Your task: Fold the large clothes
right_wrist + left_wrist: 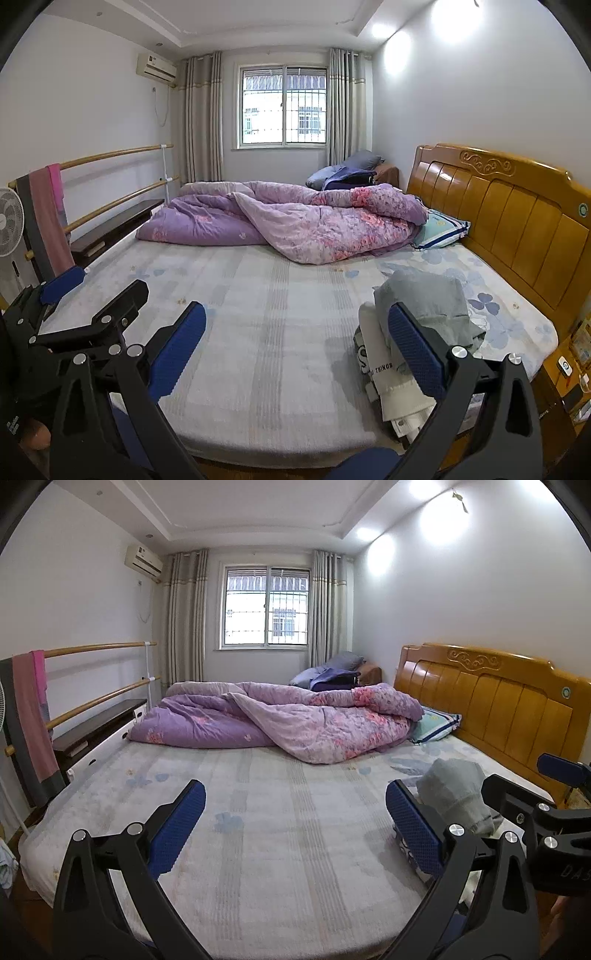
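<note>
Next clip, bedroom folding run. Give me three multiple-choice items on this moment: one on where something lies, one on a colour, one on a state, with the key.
1. Where does the pile of clothes lie on the bed?
A. near the headboard side, by the near edge
B. under the window
C. on the purple quilt

2. What colour are the gripper finger pads?
A. red
B. blue
C. yellow

3. How do the two grippers stand?
A. both open, holding nothing
B. left shut on cloth
C. both shut

Key: 1 A, the pile of clothes sits on the bed sheet toward the wooden headboard, apart from the purple quilt. 2 B, the pads are blue. 3 A, the left gripper and right gripper each show fingers spread wide with only sheet between them.
</note>
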